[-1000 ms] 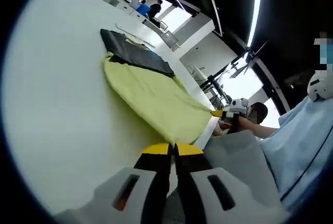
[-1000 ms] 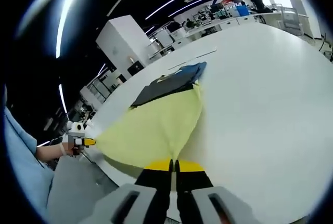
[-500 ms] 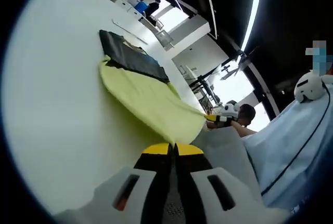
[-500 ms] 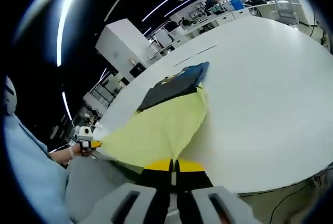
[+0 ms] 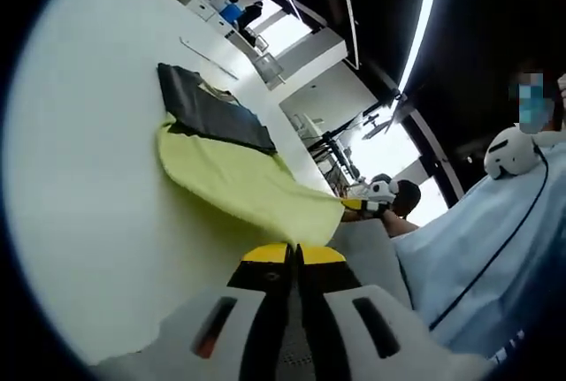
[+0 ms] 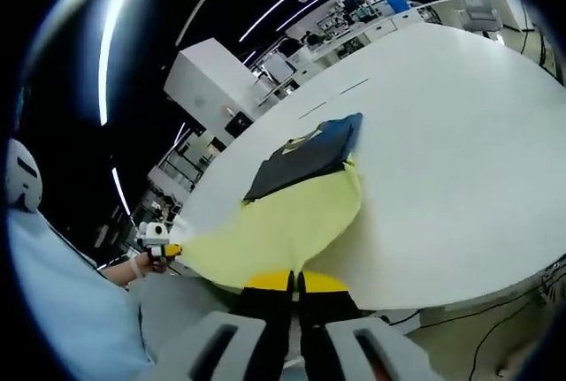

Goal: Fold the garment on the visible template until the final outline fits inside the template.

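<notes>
While both grippers, left [image 5: 294, 255] and right [image 6: 294, 282], pinch the yellow garment [image 6: 279, 231] off the table [image 6: 442, 151] edge, it could slide clear (dragging the dark cloth [image 6: 305, 156]); jaws look shut on fabric.

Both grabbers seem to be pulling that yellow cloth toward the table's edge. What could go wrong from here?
The yellow garment is stretched between the two closed grippers right at the white table's near edge, so it might slide off or slip from a pinch. Dragging it may also shift the dark garment lying on its far end.
</notes>
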A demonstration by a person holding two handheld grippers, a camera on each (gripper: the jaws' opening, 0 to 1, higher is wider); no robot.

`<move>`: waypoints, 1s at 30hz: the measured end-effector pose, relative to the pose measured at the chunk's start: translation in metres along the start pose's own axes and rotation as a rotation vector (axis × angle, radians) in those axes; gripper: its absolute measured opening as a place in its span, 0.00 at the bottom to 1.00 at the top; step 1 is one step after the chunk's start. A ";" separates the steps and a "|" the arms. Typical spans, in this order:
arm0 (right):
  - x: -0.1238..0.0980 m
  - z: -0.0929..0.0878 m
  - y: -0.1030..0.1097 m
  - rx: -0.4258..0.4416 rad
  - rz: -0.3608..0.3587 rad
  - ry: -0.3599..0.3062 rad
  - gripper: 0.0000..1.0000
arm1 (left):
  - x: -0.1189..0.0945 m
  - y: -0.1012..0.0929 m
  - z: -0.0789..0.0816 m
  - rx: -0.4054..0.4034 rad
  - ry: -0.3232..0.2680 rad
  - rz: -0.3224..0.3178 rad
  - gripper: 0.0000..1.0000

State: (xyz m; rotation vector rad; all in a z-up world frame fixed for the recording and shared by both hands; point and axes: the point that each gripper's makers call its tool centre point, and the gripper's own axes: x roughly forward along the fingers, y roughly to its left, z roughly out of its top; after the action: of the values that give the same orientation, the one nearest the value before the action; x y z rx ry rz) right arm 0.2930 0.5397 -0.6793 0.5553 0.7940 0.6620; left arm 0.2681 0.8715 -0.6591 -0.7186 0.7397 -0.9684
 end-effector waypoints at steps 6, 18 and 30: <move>0.008 0.031 0.017 0.051 0.043 -0.071 0.00 | 0.007 0.001 0.029 -0.025 -0.064 -0.042 0.00; 0.039 0.104 0.023 0.086 0.119 -0.155 0.00 | 0.028 0.000 0.102 0.010 -0.175 -0.110 0.00; 0.087 0.176 -0.005 0.075 0.127 -0.175 0.00 | 0.050 0.041 0.173 0.002 -0.303 -0.060 0.00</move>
State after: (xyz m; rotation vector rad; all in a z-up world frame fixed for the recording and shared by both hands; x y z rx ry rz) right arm 0.4785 0.5631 -0.6204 0.7270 0.6245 0.6917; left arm 0.4453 0.8771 -0.6079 -0.8679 0.4535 -0.8889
